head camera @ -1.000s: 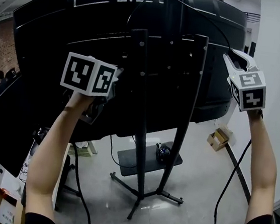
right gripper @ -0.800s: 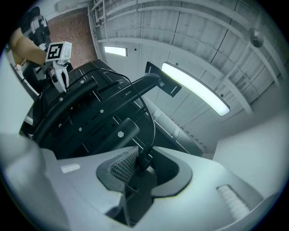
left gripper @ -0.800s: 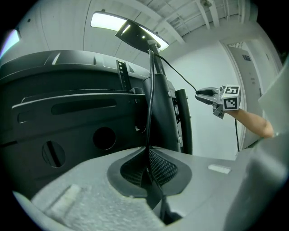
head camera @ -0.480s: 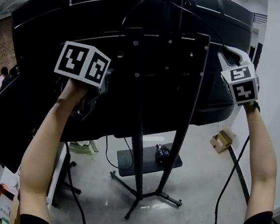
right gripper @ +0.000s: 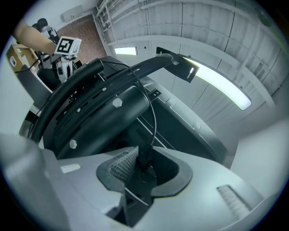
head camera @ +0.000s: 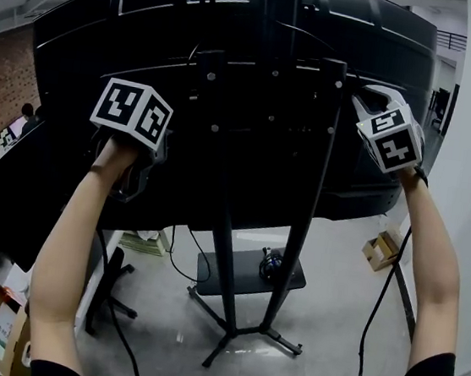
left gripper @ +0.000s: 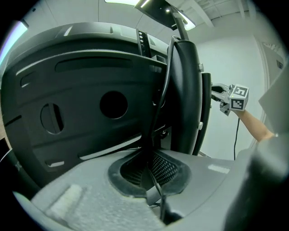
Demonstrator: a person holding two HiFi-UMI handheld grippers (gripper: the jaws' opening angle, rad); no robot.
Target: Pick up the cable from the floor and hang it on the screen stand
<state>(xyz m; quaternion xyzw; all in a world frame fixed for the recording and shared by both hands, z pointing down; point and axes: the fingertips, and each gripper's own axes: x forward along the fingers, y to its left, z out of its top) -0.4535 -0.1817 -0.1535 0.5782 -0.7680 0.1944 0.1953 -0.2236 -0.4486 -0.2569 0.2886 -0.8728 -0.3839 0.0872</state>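
I am clenching my left gripper (left gripper: 151, 182) and right gripper (right gripper: 143, 168) on the thin black cable (right gripper: 155, 121), which is running across the black metal screen stand (head camera: 308, 183).

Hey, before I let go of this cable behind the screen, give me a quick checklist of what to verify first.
1. Grip of the left claw: ok, shut on the cable.
2. Grip of the right claw: ok, closed on the cable's thicker end.
3. Claws flank the screen stand: ok, one on each side of its posts.
4. Cable draped over the stand's top: cannot tell; it runs up the stand, its resting point hidden.
5. Cable clear of the floor: cannot tell.
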